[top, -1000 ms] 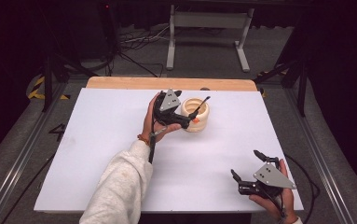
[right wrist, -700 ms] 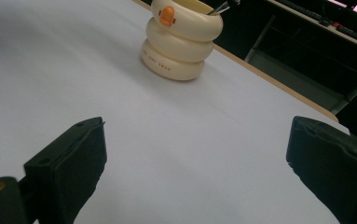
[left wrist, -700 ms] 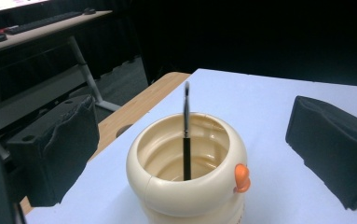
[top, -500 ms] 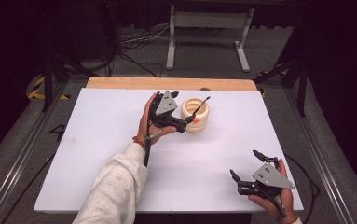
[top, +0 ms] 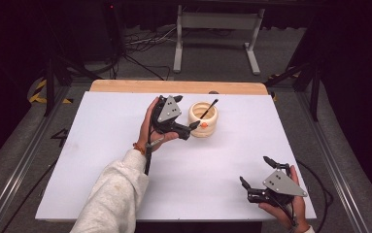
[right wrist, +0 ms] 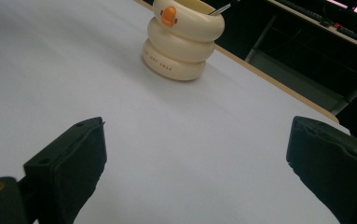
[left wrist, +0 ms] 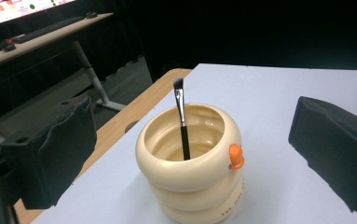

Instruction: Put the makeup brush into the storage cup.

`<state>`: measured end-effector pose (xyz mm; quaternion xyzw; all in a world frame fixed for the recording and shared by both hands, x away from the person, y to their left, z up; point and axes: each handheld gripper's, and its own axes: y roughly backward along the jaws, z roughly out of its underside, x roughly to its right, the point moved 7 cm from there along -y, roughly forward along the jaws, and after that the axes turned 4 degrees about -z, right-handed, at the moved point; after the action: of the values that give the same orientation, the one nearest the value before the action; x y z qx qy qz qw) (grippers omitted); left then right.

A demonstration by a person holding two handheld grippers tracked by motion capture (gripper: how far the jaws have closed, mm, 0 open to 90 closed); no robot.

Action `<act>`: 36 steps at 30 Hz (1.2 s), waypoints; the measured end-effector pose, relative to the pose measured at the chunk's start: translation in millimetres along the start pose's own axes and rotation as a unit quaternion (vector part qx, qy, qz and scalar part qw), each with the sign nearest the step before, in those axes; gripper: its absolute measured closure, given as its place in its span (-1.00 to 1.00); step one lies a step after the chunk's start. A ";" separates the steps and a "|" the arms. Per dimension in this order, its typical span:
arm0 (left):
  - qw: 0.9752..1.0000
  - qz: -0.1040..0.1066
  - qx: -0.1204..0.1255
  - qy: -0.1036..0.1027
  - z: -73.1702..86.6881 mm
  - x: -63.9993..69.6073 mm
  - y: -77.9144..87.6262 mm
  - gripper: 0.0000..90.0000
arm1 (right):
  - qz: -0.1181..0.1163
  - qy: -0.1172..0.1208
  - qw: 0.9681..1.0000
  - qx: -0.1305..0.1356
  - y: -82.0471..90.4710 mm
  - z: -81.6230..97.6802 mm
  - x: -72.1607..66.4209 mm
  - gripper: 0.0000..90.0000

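The brush (left wrist: 181, 119) stands in the cream ringed cup (left wrist: 192, 175), bristles up, leaning toward the table's (top: 101, 145) far right. Your left gripper (top: 189, 129), jaws wide apart and empty, sits just beside the cup; your right gripper (top: 254, 174), equally open, rests near the front right corner.

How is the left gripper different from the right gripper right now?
The left gripper is held up close beside the cream duck holder with the brush in it; the right gripper sits far away, near the table's front corner. The left points at the holder from the side, the right from across the table. Both have jaws wide open and hold nothing.
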<state>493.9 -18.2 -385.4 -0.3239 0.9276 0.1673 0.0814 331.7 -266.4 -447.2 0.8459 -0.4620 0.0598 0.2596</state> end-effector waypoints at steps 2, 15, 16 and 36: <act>1.000 -0.001 -0.003 -0.010 -0.6 0.3 2.3 -0.96 | -0.002 0.000 1.000 0.001 0.2 -0.3 -0.6 -0.87; 1.000 -0.001 0.011 -0.015 -3.9 1.7 23.8 -0.95 | 0.000 -0.002 1.000 0.005 0.8 -0.9 0.1 -0.87; 1.000 -0.003 0.013 -0.014 -3.8 1.8 25.5 -0.95 | -0.001 -0.002 1.000 0.005 0.8 -0.9 0.0 -0.87; 0.999 -0.013 0.029 -0.015 7.0 3.0 59.9 -0.96 | 0.002 -0.008 1.000 0.017 1.9 -3.3 -0.1 -0.90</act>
<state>454.2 26.6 -377.2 -0.3305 0.9267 0.1437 0.1065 330.6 -265.6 -443.7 0.8500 -0.4644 0.0613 0.2411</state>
